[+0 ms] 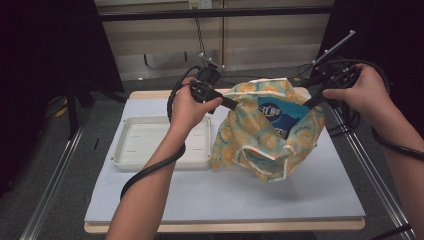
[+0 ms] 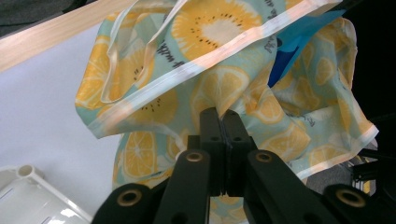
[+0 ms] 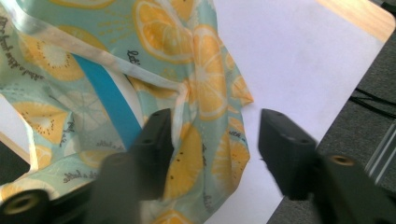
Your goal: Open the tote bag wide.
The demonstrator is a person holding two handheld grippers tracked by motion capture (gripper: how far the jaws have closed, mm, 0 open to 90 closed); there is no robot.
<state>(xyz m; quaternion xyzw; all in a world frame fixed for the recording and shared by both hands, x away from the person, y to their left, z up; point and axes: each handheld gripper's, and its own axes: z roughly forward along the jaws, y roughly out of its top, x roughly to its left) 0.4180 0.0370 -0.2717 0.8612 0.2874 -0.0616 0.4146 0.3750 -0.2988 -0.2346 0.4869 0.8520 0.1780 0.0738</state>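
Observation:
A cloth bag (image 1: pixel 265 135) printed with orange and lemon slices hangs lifted above the white table mat (image 1: pixel 225 195), its bottom just over the mat. A blue package (image 1: pixel 277 112) shows in its open mouth. My left gripper (image 1: pixel 235 105) holds the bag's left side; in the left gripper view my left gripper (image 2: pixel 223 114) has its jaws pressed together on a fold of the bag (image 2: pixel 210 88). My right gripper (image 1: pixel 309 102) is at the bag's right edge. In the right gripper view my right gripper (image 3: pixel 215 119) stands with its jaws apart, bag cloth (image 3: pixel 187 37) draped between them beside the blue package (image 3: pixel 109 100).
A white plastic tray (image 1: pixel 130 150) lies on the mat left of the bag, under the left forearm. Metal rails run along both sides of the table. Cables trail from both grippers across the table's sides.

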